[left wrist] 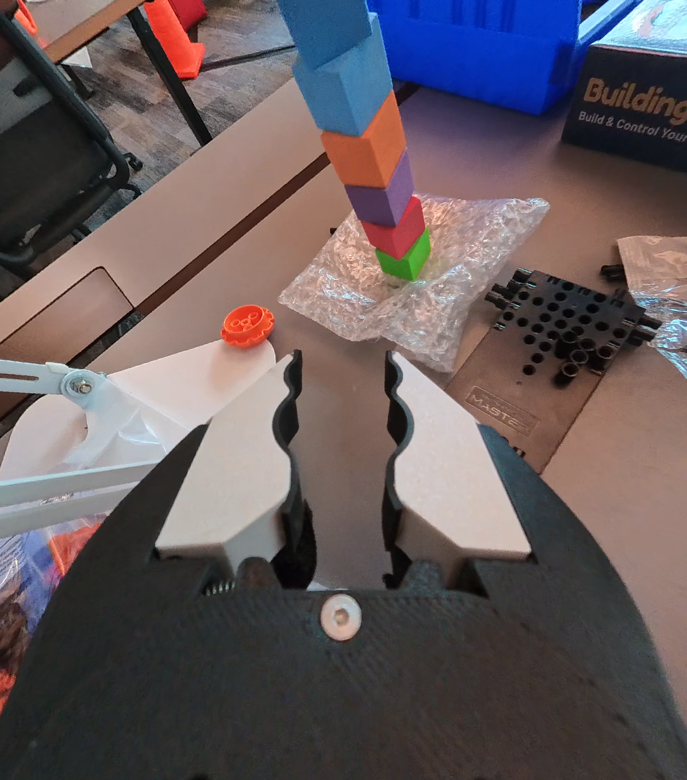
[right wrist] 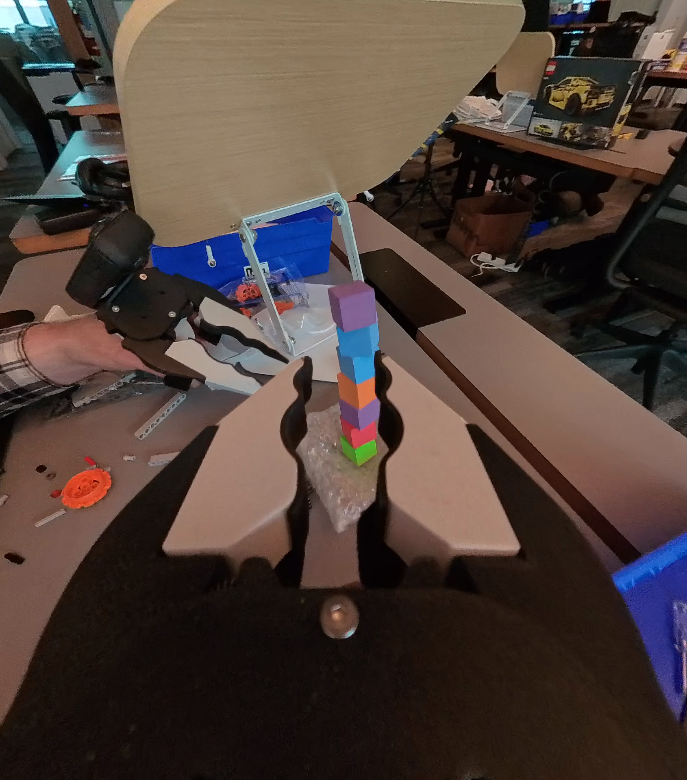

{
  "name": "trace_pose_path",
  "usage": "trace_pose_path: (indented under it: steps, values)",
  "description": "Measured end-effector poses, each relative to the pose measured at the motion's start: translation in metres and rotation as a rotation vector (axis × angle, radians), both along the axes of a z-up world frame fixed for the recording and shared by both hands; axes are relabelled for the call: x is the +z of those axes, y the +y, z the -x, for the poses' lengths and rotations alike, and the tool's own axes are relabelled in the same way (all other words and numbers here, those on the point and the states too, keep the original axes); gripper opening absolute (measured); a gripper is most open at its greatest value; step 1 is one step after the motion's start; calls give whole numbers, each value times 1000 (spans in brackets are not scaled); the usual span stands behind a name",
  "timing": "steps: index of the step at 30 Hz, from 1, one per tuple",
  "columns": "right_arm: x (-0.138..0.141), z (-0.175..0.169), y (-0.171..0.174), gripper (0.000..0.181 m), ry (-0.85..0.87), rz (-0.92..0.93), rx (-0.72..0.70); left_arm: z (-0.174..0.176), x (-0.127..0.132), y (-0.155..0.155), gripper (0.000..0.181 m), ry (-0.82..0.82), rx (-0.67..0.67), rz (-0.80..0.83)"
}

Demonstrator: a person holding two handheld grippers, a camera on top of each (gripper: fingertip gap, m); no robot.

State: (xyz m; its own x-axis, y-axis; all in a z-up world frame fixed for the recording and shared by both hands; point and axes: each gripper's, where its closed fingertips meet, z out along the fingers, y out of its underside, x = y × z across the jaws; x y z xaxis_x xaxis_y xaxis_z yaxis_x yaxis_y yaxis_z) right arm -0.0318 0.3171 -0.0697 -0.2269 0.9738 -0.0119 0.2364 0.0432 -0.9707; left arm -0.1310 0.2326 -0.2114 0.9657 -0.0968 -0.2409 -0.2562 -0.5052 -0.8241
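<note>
Tall tower of coloured foam cubes (right wrist: 356, 380) stands on crumpled clear bubble-wrap bag (left wrist: 413, 287), green cube at bottom, purple on top. Left gripper (left wrist: 342, 358) near it, jaws apart, empty. Right gripper (right wrist: 342, 363) frames tower, jaws apart, contact unclear. Orange plastic gear wheel (left wrist: 247, 326), black perforated plate (left wrist: 561, 333) lie beside.

We note matt, foam-like cubes in the block tower (right wrist: 356, 380), seated on crinkled, glossy clear bubble wrap (left wrist: 413, 291). The counter (left wrist: 586, 527) looks smooth, satin laminate. Left gripper (left wrist: 342, 358) has coarse, layered black plastic with smooth white inserts. Glossy orange plastic gear (left wrist: 247, 326); pale wood-grain panel (right wrist: 312, 97), matt.
</note>
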Motion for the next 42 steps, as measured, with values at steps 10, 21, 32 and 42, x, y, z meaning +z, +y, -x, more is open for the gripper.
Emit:
trace_pose_path:
  steps: [10,21,32,42]
  values:
    - [-6,-44,1,24,23,28,-54,-35,-27,-46,24,-68,-247,292]
    - [-27,-35,-12,30,-70,-11,-37,-83,-4,-96,22,-94,-578,307]
    - [-80,40,-25,36,-391,-242,52,-30,3,-78,19,2,-365,221]
    - [-165,72,-7,25,-699,-336,172,-28,-10,-70,19,22,-344,240]
